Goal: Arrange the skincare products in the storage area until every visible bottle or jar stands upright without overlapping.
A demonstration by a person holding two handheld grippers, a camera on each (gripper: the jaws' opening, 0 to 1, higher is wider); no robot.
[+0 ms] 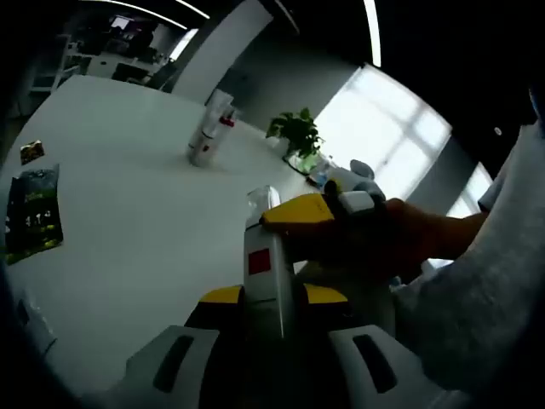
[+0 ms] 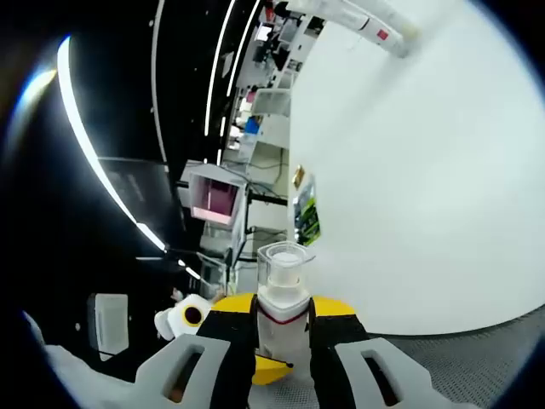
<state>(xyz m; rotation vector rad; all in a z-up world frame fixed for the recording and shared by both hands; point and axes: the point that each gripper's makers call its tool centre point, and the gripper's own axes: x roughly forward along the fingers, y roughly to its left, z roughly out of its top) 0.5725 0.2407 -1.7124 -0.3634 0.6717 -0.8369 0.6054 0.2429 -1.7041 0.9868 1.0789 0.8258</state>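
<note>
Skincare bottle [image 2: 283, 294], clear-capped, is seen clamped between the jaws of both the right gripper [image 2: 283, 341] and the left gripper [image 1: 271, 294], its long axis running along the jaws, well apart from the tubes [image 1: 209, 128] standing across the white table [image 1: 128, 221].

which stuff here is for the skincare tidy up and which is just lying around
Job: bottle with red label held between both grippers' jaws, with its clear cap; two tubes standing on the white table.

Lying about: green packet, potted plant.
</note>
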